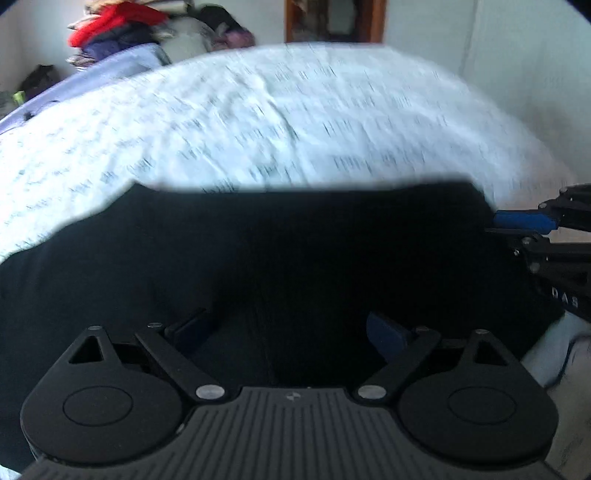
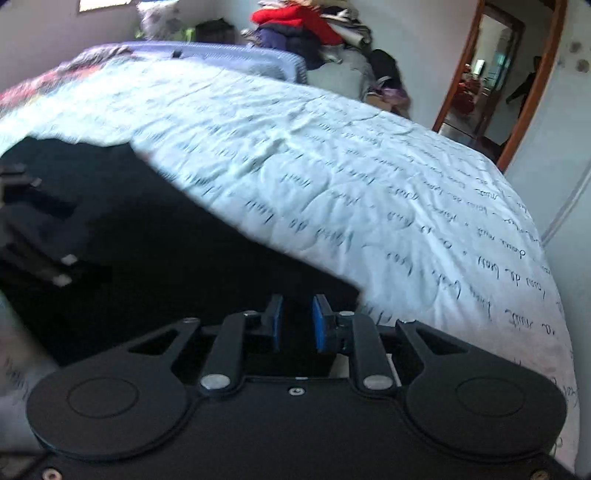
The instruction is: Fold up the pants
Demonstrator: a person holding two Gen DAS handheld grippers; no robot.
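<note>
Left gripper sits low over the black pants, jaws wide apart, nothing between the pads, dark cloth directly beneath them. Left wrist view is motion-blurred, so cloth detail is poor.

Right gripper: jaws a narrow gap apart, blue pads facing each other over the near right corner of the pants. Gap looks dark; can't tell whether any fabric is pinched in it. In the left wrist view the right gripper shows at the right edge of the pants, blue pad visible, jaws close together there too.

Pants lie flat on the bed, near edge, as one broad dark slab with a fairly straight far edge. In the right wrist view the left gripper appears as a dark blurred shape at the left, over the pants.

Beyond the pants: white quilted bedspread with handwritten-style script print, wrinkled, covering the rest of the bed. A lilac striped cover lies along its far edge.

Further back: pile of clothes, red item on top, against the wall. Wood-framed mirror to the right of it.
</note>
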